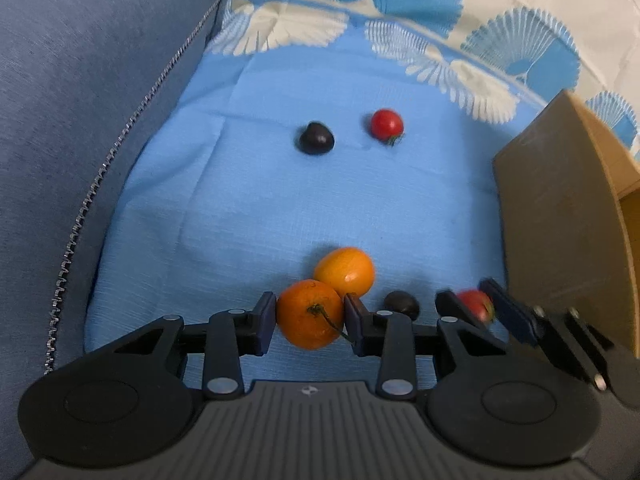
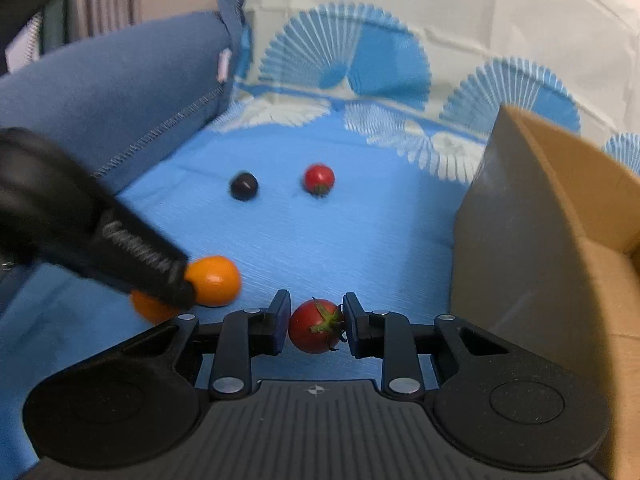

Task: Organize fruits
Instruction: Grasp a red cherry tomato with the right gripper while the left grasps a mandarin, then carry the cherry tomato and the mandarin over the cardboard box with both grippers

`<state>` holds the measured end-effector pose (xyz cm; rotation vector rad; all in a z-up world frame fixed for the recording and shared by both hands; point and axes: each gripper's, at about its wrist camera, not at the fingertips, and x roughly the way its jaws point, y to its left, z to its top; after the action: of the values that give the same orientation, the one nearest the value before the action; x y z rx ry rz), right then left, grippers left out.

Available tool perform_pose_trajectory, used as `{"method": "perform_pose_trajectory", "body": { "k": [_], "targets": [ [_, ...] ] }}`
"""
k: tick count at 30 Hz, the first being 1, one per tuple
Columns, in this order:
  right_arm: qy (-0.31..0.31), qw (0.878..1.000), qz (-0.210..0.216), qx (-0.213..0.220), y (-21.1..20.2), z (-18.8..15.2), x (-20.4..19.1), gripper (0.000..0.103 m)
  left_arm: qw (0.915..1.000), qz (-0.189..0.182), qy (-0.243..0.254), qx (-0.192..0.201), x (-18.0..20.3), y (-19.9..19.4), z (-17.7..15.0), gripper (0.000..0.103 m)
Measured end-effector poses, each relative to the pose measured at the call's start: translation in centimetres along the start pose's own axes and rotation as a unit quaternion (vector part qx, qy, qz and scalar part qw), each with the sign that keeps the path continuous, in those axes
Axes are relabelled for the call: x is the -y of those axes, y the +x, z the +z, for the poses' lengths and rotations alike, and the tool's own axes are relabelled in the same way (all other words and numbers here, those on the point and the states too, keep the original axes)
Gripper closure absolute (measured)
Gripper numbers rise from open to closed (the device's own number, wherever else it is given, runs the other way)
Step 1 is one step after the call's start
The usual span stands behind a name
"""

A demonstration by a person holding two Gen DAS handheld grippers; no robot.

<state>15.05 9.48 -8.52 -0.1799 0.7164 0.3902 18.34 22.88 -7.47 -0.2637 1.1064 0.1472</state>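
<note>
Fruit lies scattered on a blue cloth spread over a soft surface, with a blue cushion on the left and a cardboard box on the right.

My left tongs pinch an orange between both pads, its stem toward the camera. A second orange sits just beyond it, touching it. A dark plum rests just right of my left tongs, near the cloth's front edge.

My right tongs pinch a tomato, green calyx facing the camera; both pads press its sides. In the left wrist view these tongs appear blurred, close beside the box wall.

Farther off on the cloth lie a second plum on the left and a second tomato on the right, apart from each other and well away from the near fruit.

In the right wrist view my left tongs cross in from the left, blurred, covering part of the two oranges. The box stands open at the top; I cannot see what is in it.
</note>
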Motion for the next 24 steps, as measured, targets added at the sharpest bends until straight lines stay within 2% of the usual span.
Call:
{"method": "perform_pose_trajectory", "body": {
  "k": [3,10,16,20,24],
  "targets": [
    [-0.019,1.0,0.008,0.013,-2.7,-0.6,-0.6,0.073,1.0,0.0,0.006,0.007,-0.1,-1.0,-0.2,0.062],
    [-0.036,0.999,0.027,-0.006,-6.6,-2.4,-2.3,0.073,0.9978,0.012,0.064,0.008,1.1,-2.9,-1.3,0.062],
    [-0.045,0.997,0.029,-0.05,-7.1,-4.2,-3.0,0.073,0.99,0.023,0.137,-0.025,2.0,-2.3,-2.7,0.062],
    [-0.045,0.995,0.028,-0.081,-6.3,-5.2,-2.9,0.073,0.9846,0.027,0.165,-0.052,2.4,-1.4,-3.5,0.062],
    [-0.041,0.992,0.036,-0.111,-5.4,-6.0,-2.9,0.073,0.9801,0.032,0.186,-0.063,3.1,-0.8,-3.9,0.062]
  ]
}}
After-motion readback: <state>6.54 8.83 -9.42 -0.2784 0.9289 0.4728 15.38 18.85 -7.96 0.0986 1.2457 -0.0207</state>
